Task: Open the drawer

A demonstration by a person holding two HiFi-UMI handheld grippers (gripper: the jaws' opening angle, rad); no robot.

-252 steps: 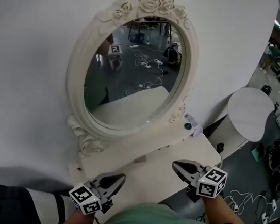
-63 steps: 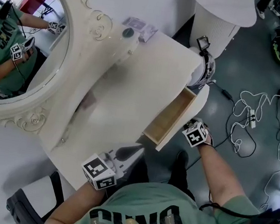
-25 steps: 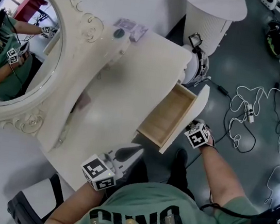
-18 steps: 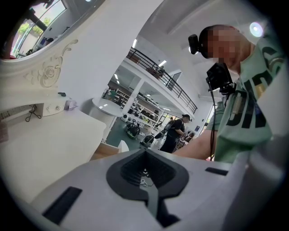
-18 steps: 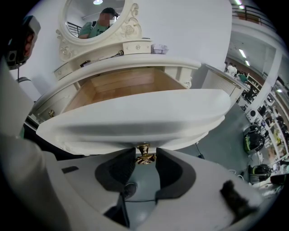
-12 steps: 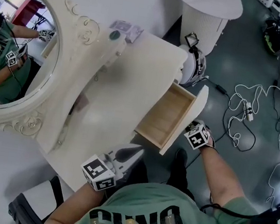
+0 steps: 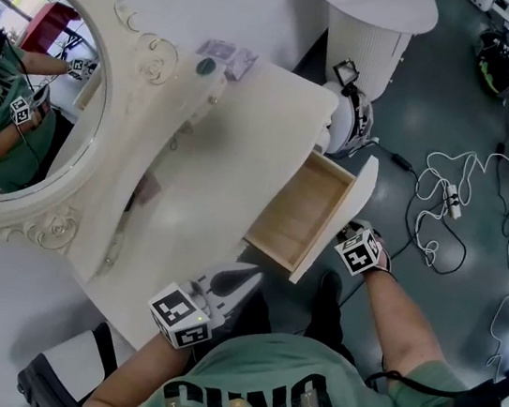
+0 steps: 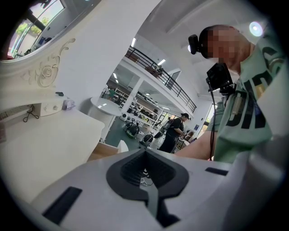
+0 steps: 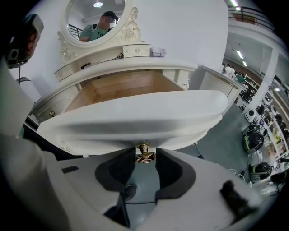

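The white dressing table's drawer point(image 7: 306, 210) stands pulled out, its bare wooden inside point(image 9: 122, 85) showing behind the curved white front point(image 9: 135, 117). My right gripper point(image 7: 351, 231) is at the drawer front, below it; its jaws are closed on the small brass knob point(image 9: 144, 149) under the front's lower edge, a dark pad point(image 9: 169, 169) on each side. My left gripper point(image 7: 249, 277) hovers at the table's near edge, left of the drawer, shut with nothing in it. The left gripper view shows its pads point(image 8: 145, 169) together and the drawer point(image 8: 106, 151) beyond.
An oval mirror point(image 7: 24, 97) in an ornate frame stands at the back of the tabletop point(image 7: 237, 129), with small items point(image 7: 228, 53) on its shelf. A round white side table point(image 7: 378, 8) stands beside it. Cables point(image 7: 445, 193) lie on the floor. A person point(image 8: 174, 131) stands far off.
The drawer, closed ten seconds ago, has come out, further than 2.5 seconds ago. Over the last second both grippers stayed put; only the head view shifted slightly.
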